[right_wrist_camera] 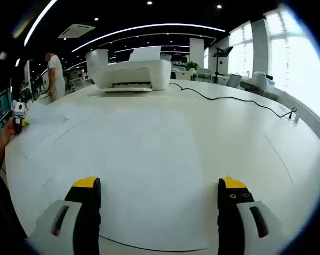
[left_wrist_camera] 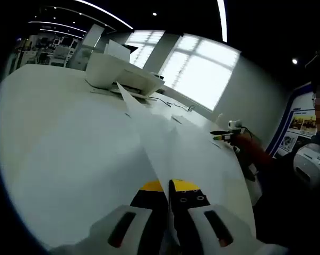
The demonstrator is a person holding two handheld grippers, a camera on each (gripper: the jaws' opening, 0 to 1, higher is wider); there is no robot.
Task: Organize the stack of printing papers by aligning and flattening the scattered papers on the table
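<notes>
In the left gripper view my left gripper [left_wrist_camera: 169, 187] is shut on a white sheet of paper [left_wrist_camera: 165, 143]. The sheet rises from between the jaws and stretches away over the white table [left_wrist_camera: 59, 138] toward the printer. My right gripper [left_wrist_camera: 227, 136] shows at the right of that view, held by a hand. In the right gripper view my right gripper [right_wrist_camera: 160, 187] stands wide open just above a flat sheet [right_wrist_camera: 144, 170] lying on the table, nothing between its jaws. More sheets [right_wrist_camera: 53, 125] lie overlapping at the left, near my left gripper [right_wrist_camera: 18, 118].
A white printer [right_wrist_camera: 130, 74] with paper in its tray stands at the table's far end. A black cable [right_wrist_camera: 228, 98] runs from it toward the right edge. A person [right_wrist_camera: 55, 74] stands behind the table at the left. Windows line the right wall.
</notes>
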